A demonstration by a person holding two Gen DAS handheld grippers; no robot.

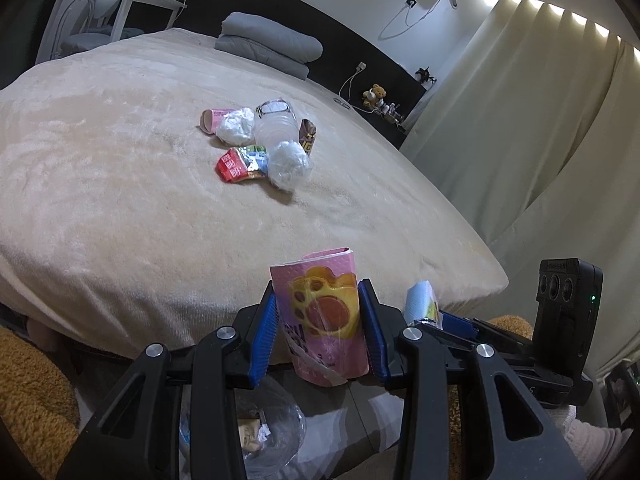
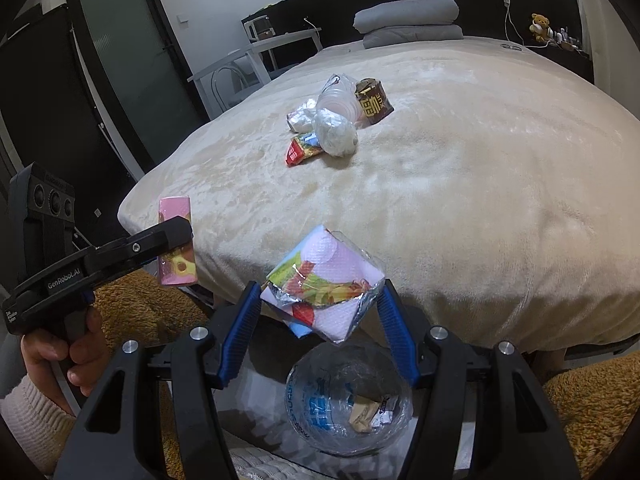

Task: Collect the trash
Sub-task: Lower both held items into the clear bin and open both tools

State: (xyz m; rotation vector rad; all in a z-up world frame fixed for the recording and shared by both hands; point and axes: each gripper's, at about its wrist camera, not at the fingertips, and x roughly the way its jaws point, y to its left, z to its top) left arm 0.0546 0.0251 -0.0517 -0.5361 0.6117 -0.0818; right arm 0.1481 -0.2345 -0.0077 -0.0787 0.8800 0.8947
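My left gripper (image 1: 322,332) is shut on a pink snack packet (image 1: 324,320) with a yellow paw print, held off the bed's near edge; it also shows in the right wrist view (image 2: 176,252). My right gripper (image 2: 320,312) is shut on a colourful tissue packet (image 2: 324,280), held above a clear plastic bag (image 2: 348,400) with scraps inside. A pile of trash lies mid-bed: a red wrapper (image 1: 234,166), crumpled white plastic (image 1: 289,164), a clear cup (image 1: 276,126), a brown carton (image 2: 372,102).
The beige bed cover (image 1: 120,200) fills both views. A folded grey blanket (image 1: 268,42) lies at the headboard. A white side table (image 1: 116,0) stands far left, curtains (image 1: 540,120) at right. A brown shaggy rug (image 2: 592,400) covers the floor.
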